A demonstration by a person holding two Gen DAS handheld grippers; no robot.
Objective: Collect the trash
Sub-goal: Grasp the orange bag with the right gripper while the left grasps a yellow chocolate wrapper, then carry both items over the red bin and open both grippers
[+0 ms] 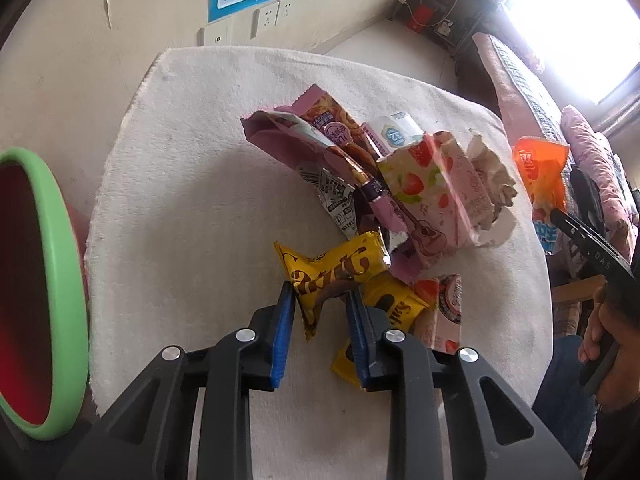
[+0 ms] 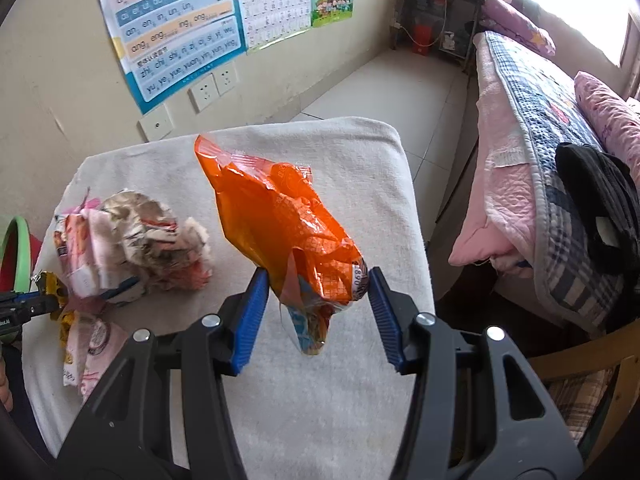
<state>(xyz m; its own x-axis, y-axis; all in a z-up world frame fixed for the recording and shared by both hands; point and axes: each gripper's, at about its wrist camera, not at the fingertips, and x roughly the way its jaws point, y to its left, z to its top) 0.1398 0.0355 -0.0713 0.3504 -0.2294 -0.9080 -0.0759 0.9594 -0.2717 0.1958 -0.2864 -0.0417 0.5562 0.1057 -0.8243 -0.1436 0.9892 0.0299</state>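
Trash pile on towelled table — both claws engaged.
Left gripper (image 1: 320,300) pinches yellow wrapper (image 1: 332,268); right gripper (image 2: 316,280), jaws wide, brackets orange bag (image 2: 276,220) — green-rimmed bin (image 1: 60,280) near for dropping.

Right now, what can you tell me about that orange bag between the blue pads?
The orange bag is a crumpled, shiny plastic snack wrapper with a blue and white printed patch near its lower end. It stands lifted above the white cloth, its bottom bunched between the right gripper's blue pads, its torn top pointing away towards the wall. The jaws look fairly wide, so whether they truly pinch it is unclear.
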